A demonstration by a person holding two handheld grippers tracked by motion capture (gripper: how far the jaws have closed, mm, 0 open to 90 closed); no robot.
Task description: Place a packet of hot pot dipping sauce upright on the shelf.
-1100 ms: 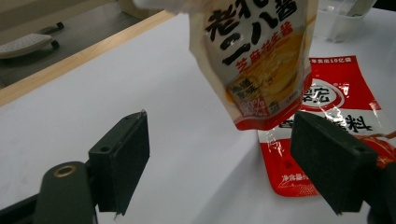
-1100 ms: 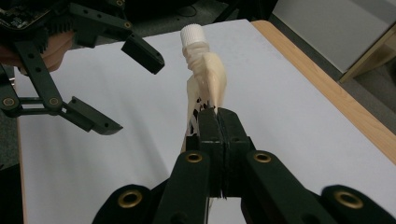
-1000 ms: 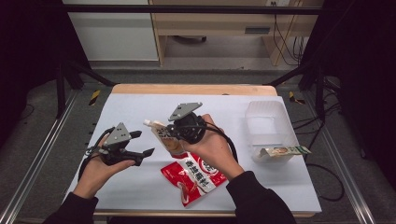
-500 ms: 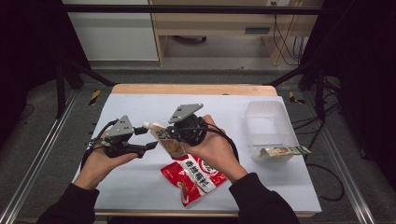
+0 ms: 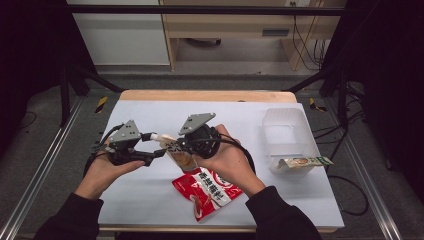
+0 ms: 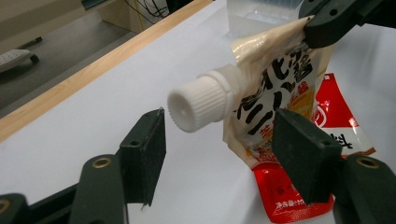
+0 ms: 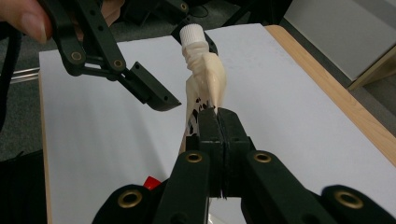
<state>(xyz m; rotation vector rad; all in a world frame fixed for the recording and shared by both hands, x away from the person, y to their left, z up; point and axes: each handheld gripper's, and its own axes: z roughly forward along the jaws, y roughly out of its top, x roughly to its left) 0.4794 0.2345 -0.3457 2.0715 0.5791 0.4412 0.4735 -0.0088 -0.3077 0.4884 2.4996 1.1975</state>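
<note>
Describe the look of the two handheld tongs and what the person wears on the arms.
Both the left tongs and the right tongs are black linkage frames with brass-coloured pivot pins, flat rectangular black pads, a grey three-cornered plate on top and a trailing black cable. Long dark sleeves cover both forearms.

Cream spouted pouch (image 6: 275,88), white ribbed cap (image 6: 201,103), held above table

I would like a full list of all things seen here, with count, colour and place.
spout pouch: one, cream with black print, held above the table centre
cap: one, white, on the pouch spout
red packet: one, red, near front edge
plastic container: one, clear, right side
small packet: one, beige, before the container
table: one, white top
left gripper: black, open around the cap
right gripper: black, shut on the pouch
</note>
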